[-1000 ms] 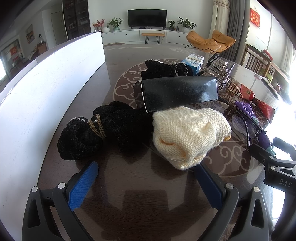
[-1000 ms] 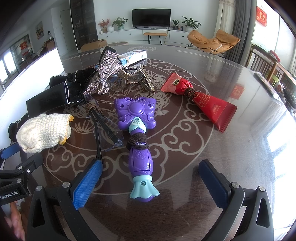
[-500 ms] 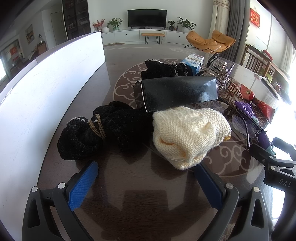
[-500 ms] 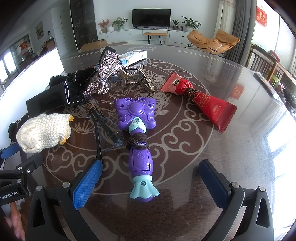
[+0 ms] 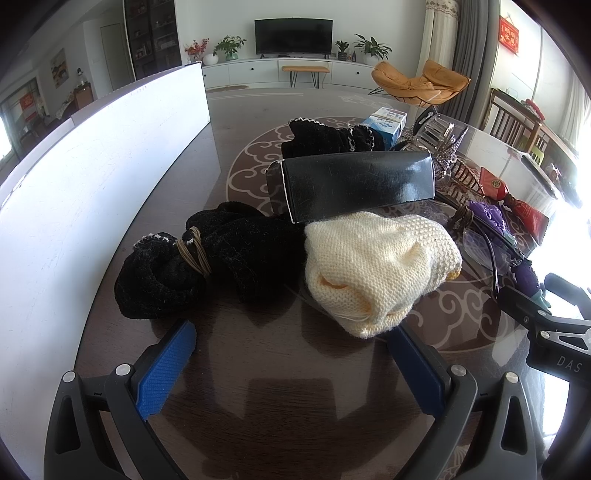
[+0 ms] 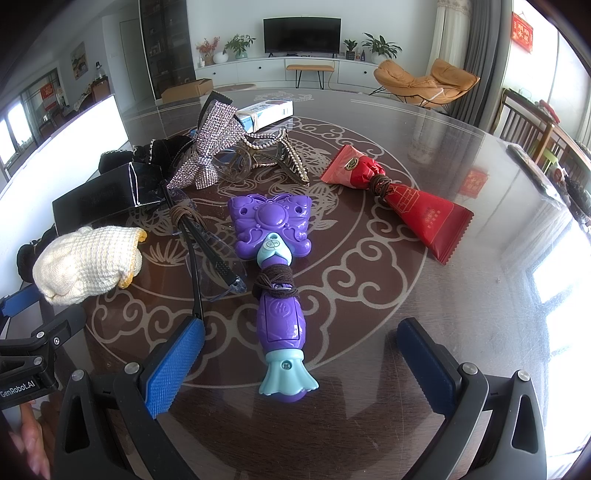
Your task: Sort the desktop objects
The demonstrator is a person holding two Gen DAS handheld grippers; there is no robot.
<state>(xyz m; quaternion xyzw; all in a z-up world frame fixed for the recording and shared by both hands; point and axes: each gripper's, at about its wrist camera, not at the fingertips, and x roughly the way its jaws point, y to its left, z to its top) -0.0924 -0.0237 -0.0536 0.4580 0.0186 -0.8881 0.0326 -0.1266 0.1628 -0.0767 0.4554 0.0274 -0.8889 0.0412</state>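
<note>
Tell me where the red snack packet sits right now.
In the right wrist view, the red snack packet lies flat on the table, right of the purple butterfly toy, far ahead of the open right gripper.

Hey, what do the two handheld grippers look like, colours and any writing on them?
Both are black plastic frames with silver screws and ribbed blue pads on the fingers. The left gripper carries white GenRobot.AI lettering; the right gripper shows the letters DAS.

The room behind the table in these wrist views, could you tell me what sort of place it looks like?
Most likely a home living and dining room: a television on a long white cabinet with potted plants, an orange lounge chair, and wooden dining chairs beside the glass-topped table.
</note>
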